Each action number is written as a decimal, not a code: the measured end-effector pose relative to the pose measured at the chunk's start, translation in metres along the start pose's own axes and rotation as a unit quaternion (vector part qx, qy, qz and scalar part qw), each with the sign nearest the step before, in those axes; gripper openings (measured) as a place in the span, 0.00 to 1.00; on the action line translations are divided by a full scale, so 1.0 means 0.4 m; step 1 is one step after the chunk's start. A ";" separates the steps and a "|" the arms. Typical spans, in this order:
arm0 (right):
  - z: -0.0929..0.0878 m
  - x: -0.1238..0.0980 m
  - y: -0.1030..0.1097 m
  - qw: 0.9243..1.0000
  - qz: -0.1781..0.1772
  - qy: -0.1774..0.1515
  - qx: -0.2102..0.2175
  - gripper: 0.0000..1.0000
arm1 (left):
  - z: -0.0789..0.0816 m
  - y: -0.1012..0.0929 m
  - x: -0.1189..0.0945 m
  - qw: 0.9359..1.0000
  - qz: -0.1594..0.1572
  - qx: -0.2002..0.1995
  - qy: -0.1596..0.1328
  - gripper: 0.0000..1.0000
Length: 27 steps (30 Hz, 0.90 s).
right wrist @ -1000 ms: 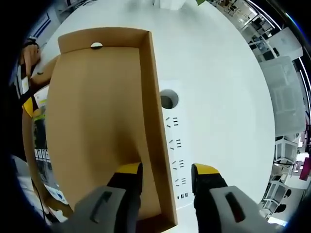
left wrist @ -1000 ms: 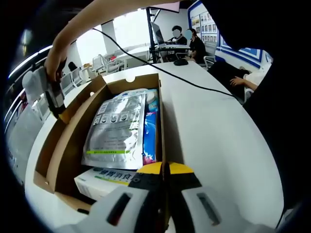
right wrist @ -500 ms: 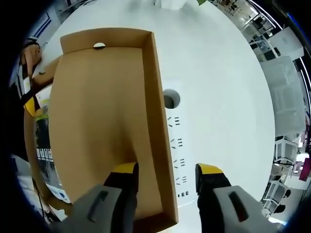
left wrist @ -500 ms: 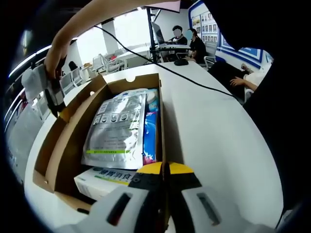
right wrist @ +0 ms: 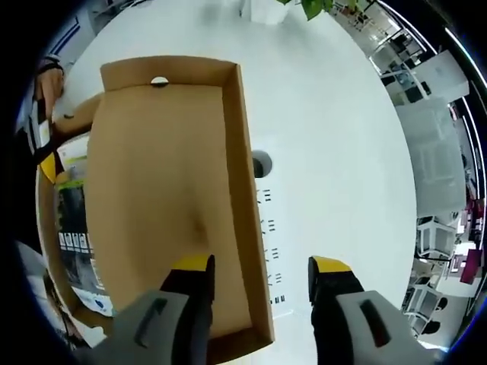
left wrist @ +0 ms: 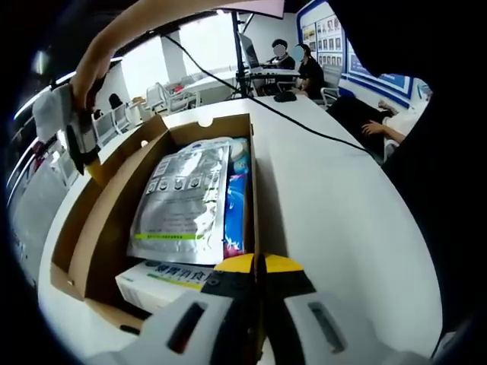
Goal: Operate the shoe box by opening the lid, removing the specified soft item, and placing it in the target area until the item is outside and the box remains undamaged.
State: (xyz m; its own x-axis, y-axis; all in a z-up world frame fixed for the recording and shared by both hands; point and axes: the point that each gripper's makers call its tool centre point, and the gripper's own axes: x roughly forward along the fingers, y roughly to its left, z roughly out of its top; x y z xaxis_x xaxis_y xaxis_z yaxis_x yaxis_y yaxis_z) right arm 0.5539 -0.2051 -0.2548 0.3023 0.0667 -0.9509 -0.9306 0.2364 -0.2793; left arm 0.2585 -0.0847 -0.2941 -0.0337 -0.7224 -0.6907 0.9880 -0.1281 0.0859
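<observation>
In the left gripper view the shoe box (left wrist: 114,228) lies open on the white desk (left wrist: 335,228), its brown cardboard walls bare inside. A silver foil pouch (left wrist: 183,201) lies flat in it, printed with a row of small dark squares near its top and a green band low down; the print is too small to read. Just beside it, against the box's right wall, sits a blue packet (left wrist: 234,209) with red at its near end. Nearer the camera, a white carton (left wrist: 163,280) with green characters, not legible, sits in the box. The left gripper (left wrist: 257,268) has its yellow-tipped fingers pressed together on the near top edge of that right wall. At the far left, the right gripper (left wrist: 90,162), held in a person's hand (left wrist: 87,76), is at the raised lid (left wrist: 72,228). A black cable (left wrist: 251,106) runs across the desk; people sit at a far table.

The right gripper view looks down into the lid's plain brown inside (right wrist: 152,213), with a round hole in its far wall. The right gripper's (right wrist: 260,275) fingers stand well apart, straddling the lid's side wall without closing on it. Beyond that wall a white power strip (right wrist: 265,228) lies on the desk. The box contents peek out at the left edge.
</observation>
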 end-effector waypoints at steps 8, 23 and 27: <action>0.019 -0.055 0.010 0.999 -0.024 -0.013 -0.017 0.51 | 0.001 -0.002 -0.001 1.000 0.001 -0.001 0.001 0.02; 0.029 -0.120 0.023 0.995 -0.089 -0.037 -0.035 0.53 | 0.004 -0.015 -0.008 1.000 0.002 -0.004 0.003 0.02; 0.052 -0.146 0.038 0.993 -0.100 -0.053 -0.038 0.53 | 0.006 -0.014 -0.007 1.000 0.002 -0.005 0.002 0.02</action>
State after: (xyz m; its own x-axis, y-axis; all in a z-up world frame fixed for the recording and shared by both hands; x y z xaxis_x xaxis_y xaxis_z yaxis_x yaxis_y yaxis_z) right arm 0.5262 -0.1853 -0.2008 0.4991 0.1288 -0.8569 -0.8613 0.1820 -0.4743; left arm 0.2526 -0.0834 -0.2910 -0.0293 -0.7197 -0.6936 0.9896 -0.1189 0.0815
